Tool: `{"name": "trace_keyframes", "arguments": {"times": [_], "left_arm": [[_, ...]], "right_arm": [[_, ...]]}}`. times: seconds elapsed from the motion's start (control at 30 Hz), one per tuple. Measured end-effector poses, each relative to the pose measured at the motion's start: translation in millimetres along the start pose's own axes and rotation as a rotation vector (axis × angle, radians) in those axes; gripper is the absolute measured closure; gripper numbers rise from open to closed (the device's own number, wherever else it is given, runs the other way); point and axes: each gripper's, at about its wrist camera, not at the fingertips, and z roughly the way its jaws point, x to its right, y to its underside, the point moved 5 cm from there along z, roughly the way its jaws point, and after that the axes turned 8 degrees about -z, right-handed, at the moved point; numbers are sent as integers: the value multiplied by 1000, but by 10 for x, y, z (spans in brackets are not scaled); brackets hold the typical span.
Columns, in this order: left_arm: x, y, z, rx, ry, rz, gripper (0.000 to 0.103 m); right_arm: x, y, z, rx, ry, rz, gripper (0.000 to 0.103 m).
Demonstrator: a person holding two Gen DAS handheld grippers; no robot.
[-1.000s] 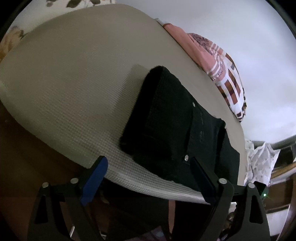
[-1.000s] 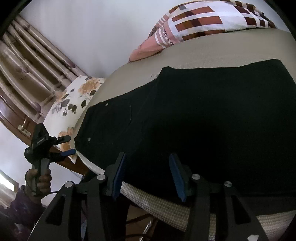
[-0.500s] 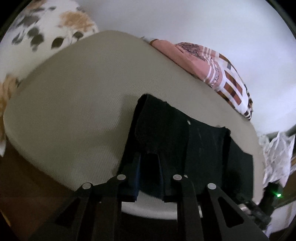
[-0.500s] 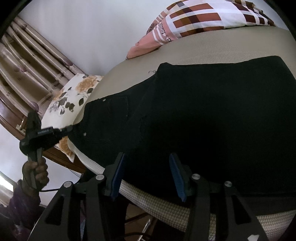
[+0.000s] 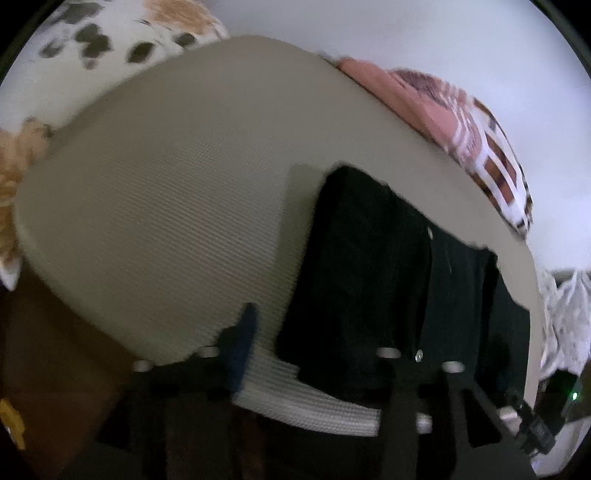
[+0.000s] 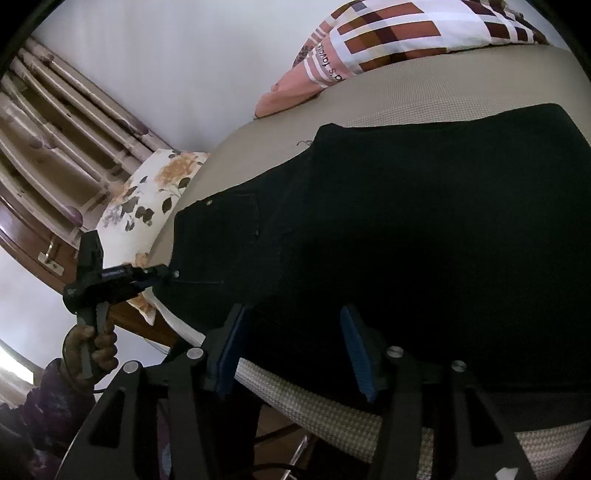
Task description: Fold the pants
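Black pants (image 6: pixel 424 236) lie flat on a beige mattress (image 5: pixel 166 206), waistband end toward the left. In the left wrist view the pants (image 5: pixel 369 266) lie right of centre. My left gripper (image 5: pixel 314 343) stands open at the near mattress edge, its right finger over the dark waistband corner; it also shows in the right wrist view (image 6: pixel 162 275), tips at the waistband corner by a metal rivet. My right gripper (image 6: pixel 295 343) is open, fingers straddling the near edge of the pants at the mattress border.
A floral pillow (image 6: pixel 147 206) lies at the left end of the mattress. A checked pink and brown pillow (image 6: pixel 388 33) lies along the far side against a white wall. Striped curtains (image 6: pixel 55 122) hang at left. A wooden bed frame (image 5: pixel 55 369) runs below the mattress.
My left gripper was open, shut half a second ago at the waistband corner, and now stands open again, with the view blurred by motion. My right gripper has held still, open.
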Motion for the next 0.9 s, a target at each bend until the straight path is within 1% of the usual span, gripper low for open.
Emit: {"name": "trace_keyframes", "arguments": {"times": [0.1, 0.17, 0.2, 0.23, 0.3, 0.4, 0.43, 0.47, 0.5, 0.53, 0.6, 0.67, 0.7, 0.73, 0.77, 0.83, 0.9], "left_arm": [[-92, 39, -162, -20, 50, -72, 43], [-131, 151, -190, -79, 101, -119, 43], [-117, 225, -169, -121, 149, -137, 43], [-107, 276, -149, -150, 177, -146, 43], [-65, 358, -62, -198, 207, -170, 43], [-10, 387, 103, -229, 253, -214, 43], [12, 401, 189, -253, 265, -226, 43], [-1, 428, 220, -262, 266, -231, 43], [12, 400, 211, -234, 278, -240, 43], [26, 375, 214, -225, 289, -256, 42], [27, 330, 237, -205, 340, -301, 40], [-15, 294, 250, -185, 385, -344, 40], [-23, 288, 254, -181, 384, -342, 47], [-21, 282, 256, -175, 363, -324, 53], [-53, 280, 256, -169, 346, -307, 62], [-95, 278, 274, -164, 361, -320, 66], [-80, 280, 247, -145, 339, -293, 68]], "right_arm": [[4, -2, -2, 2, -9, 2, 52], [13, -5, -2, 3, -15, 5, 51], [20, -7, -1, 3, -19, 8, 51], [26, -9, -2, 4, -22, 10, 51], [34, -13, -1, 5, -28, 15, 51], [30, -16, -5, 6, -30, 13, 50], [29, -16, -8, 6, -31, 13, 50], [32, -17, -12, 7, -32, 14, 51], [35, -17, -14, 7, -34, 15, 51], [38, -19, -13, 7, -35, 17, 51], [35, -21, -7, 6, -33, 16, 50], [31, -20, -4, 6, -33, 14, 49], [29, -20, -4, 5, -34, 13, 49], [28, -20, -2, 5, -34, 12, 49], [28, -21, -1, 5, -35, 13, 49], [27, -19, 0, 6, -37, 16, 48], [21, -20, 6, 6, -37, 17, 48]]}}
